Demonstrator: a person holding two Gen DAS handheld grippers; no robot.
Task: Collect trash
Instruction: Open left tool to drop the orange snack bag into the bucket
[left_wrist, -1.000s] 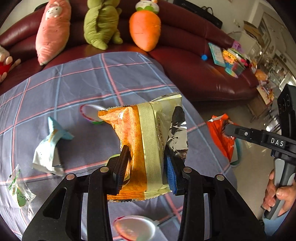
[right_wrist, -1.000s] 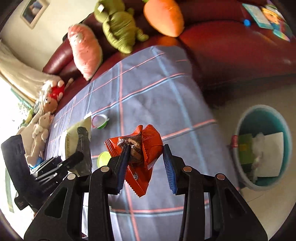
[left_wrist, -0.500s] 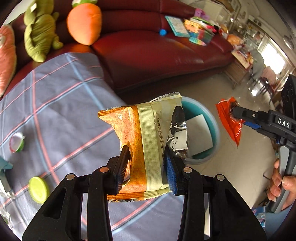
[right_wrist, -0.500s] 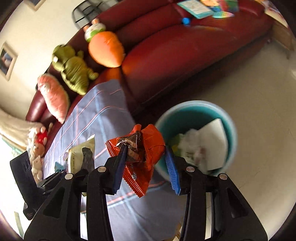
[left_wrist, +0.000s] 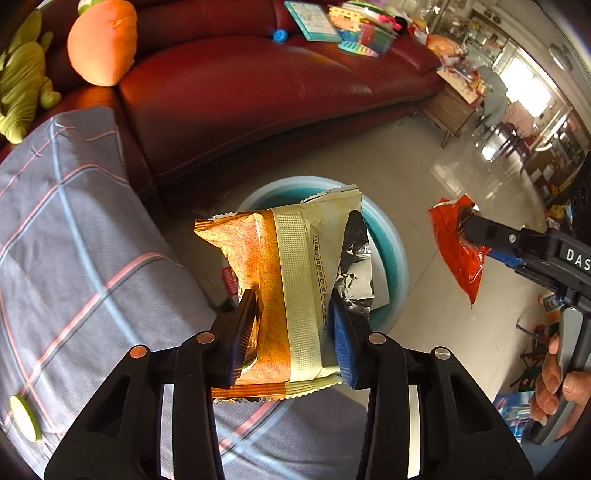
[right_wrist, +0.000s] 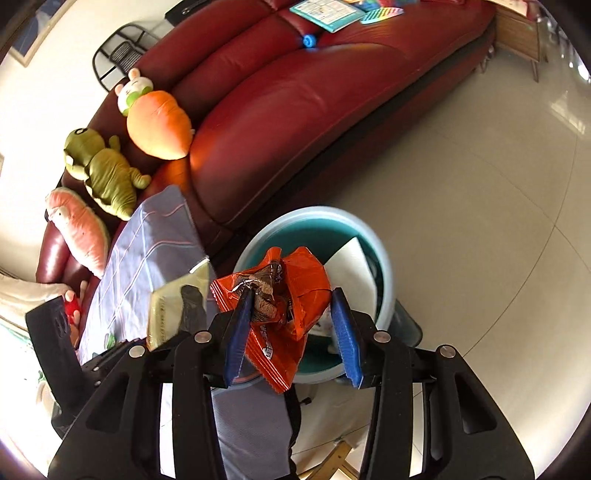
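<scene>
Orange-and-cream foil snack bag (left_wrist: 284, 295) is clamped in the left hand-held gripper (left_wrist: 293, 325), jaws narrow on its lower half. A second ago this view showed the plaid counter (left_wrist: 74, 258) with wrappers and lids behind the bag; now the teal bin (left_wrist: 397, 266) sits directly behind it at frame centre, so the carry has swung off the counter toward the drop.

Right wrist view, same shift: bin (right_wrist: 384, 266) has moved from the right edge to the centre. Red-orange wrapper (right_wrist: 284, 306) hangs against the left jaw of the right hand-held gripper (right_wrist: 291, 328); the right jaw stands apart from it, so I cannot tell whether the grip is firm. The wrapper overlaps the bin's near rim in the picture.

Judgement: both pieces are nearly over the bin, release is the next step, neither is dropped yet.

Counts:
- hand-held grippers: two
- held trash: two
- bins: one, with white paper (right_wrist: 354, 273) inside
- green lid (left_wrist: 24, 417) on the counter, lower left: one
- plush toys (right_wrist: 159, 122) on the red sofa (right_wrist: 295, 110): three clear, a fourth partly cut at left
</scene>
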